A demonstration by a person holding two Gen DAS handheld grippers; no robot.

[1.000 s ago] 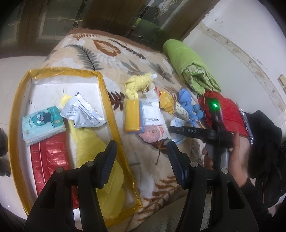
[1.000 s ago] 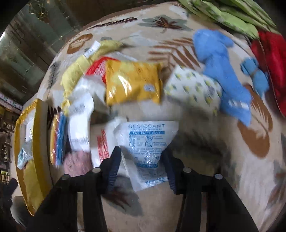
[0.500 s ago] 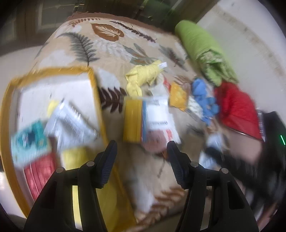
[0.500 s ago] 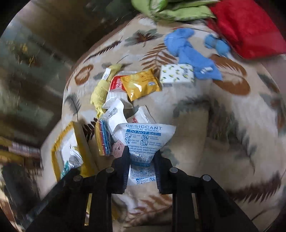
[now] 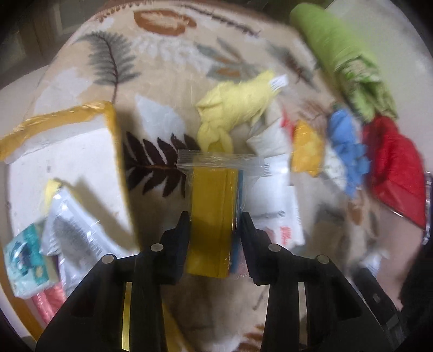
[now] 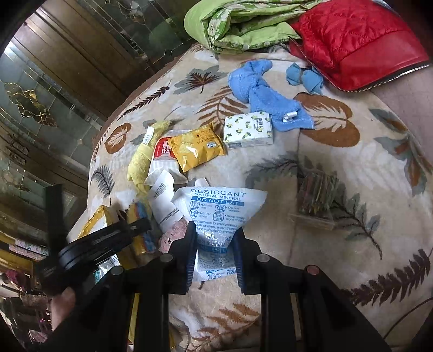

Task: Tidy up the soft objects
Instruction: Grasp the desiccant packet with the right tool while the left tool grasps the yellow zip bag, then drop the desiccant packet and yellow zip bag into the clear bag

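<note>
My right gripper (image 6: 215, 250) is shut on a white desiccant bag (image 6: 219, 208) with blue print and holds it above the leaf-patterned blanket (image 6: 338, 168). My left gripper (image 5: 215, 230) has its fingers on both sides of a clear zip bag holding yellow and blue cloths (image 5: 216, 211); they touch its sides, though the view is blurred. The yellow-rimmed storage box (image 5: 111, 140) lies to its left, with packets and a teal tissue pack (image 5: 24, 260) inside.
A yellow towel (image 5: 238, 108), orange snack packet (image 6: 197, 149), lemon-print tissue pack (image 6: 247, 130), blue towel (image 6: 259, 89), pink puff (image 6: 173, 235), red quilted bag (image 6: 357, 40) and green quilt (image 6: 243, 21) lie on the blanket. A clear packet (image 6: 316, 197) lies at right.
My left gripper moved forward from above the box edge to the zip bag and narrowed around it. My right gripper shut on the desiccant bag and lifted it up and back.
</note>
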